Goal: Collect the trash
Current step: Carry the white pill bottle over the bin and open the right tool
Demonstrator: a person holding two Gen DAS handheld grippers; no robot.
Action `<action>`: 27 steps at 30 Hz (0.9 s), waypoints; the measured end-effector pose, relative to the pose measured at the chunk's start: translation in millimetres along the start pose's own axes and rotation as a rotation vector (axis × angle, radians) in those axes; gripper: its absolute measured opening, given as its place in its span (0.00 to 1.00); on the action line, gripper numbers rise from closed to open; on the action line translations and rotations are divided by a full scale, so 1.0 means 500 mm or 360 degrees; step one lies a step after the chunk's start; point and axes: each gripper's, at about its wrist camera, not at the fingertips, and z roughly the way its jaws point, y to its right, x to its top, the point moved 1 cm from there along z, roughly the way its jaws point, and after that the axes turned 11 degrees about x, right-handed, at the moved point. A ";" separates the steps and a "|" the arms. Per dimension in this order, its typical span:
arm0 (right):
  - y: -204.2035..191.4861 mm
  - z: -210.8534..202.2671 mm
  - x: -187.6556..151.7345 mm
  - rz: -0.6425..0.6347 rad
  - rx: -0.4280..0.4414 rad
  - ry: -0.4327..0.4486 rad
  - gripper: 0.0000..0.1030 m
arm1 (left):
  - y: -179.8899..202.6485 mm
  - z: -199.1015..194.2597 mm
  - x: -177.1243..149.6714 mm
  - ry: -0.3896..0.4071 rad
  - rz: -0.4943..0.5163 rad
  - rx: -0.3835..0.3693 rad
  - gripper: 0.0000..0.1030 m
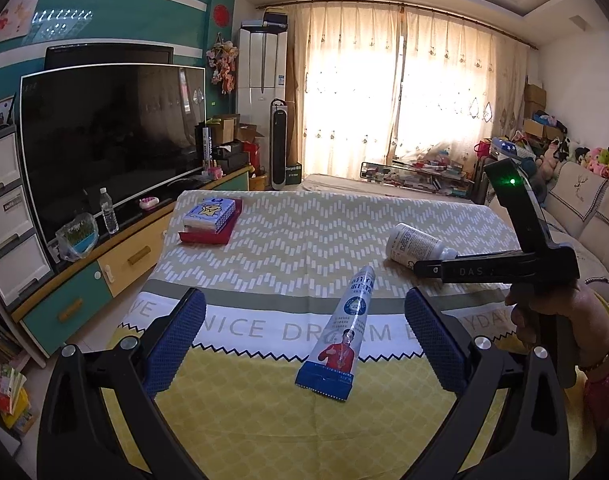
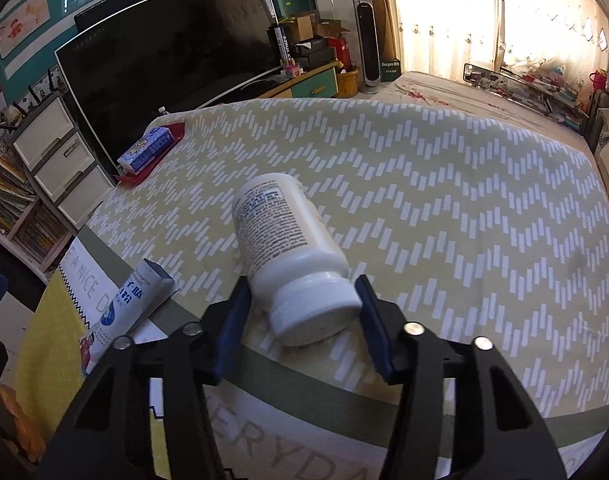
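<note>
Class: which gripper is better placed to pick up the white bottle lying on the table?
Right. The right gripper already straddles the white bottle at its cap end, jaws open. The left gripper faces the toothpaste tube instead.

bottle (image 2: 290, 248): white, black print
tube (image 1: 338, 336): blue/white, red figure
cloth (image 1: 304, 240): yellow, white zigzag dashes
gripper pads (image 1: 176, 340): blue

Cloth-covered table (image 1: 304, 240): wide bare stretch in the middle and far side, easy passage. Near edge: toothpaste tube (image 1: 338, 332) lies flat between the spread fingers of the left gripper (image 1: 304, 328). White bottle (image 2: 288, 248) lies on its side, cap end between the fingers of the right gripper (image 2: 302, 320). Tissue pack on red tray (image 1: 210, 220) blocks the far left corner.
</note>
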 end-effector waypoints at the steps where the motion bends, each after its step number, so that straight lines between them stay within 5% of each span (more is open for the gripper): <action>1: 0.001 -0.002 -0.003 0.0005 0.0004 0.0003 0.47 | -0.003 0.001 0.000 -0.0003 -0.0007 0.0002 0.95; 12: -0.033 -0.123 -0.006 -0.0017 -0.0013 0.0204 0.44 | -0.009 0.013 -0.003 -0.0031 -0.0019 0.0008 0.95; 21: -0.030 -0.276 -0.083 0.0022 -0.0051 0.0360 0.44 | -0.007 0.014 -0.002 -0.0034 -0.0005 0.0017 0.95; 27: 0.058 -0.427 -0.191 0.0215 -0.0422 0.0549 0.44 | -0.001 0.012 -0.001 -0.0032 0.0022 0.0018 0.95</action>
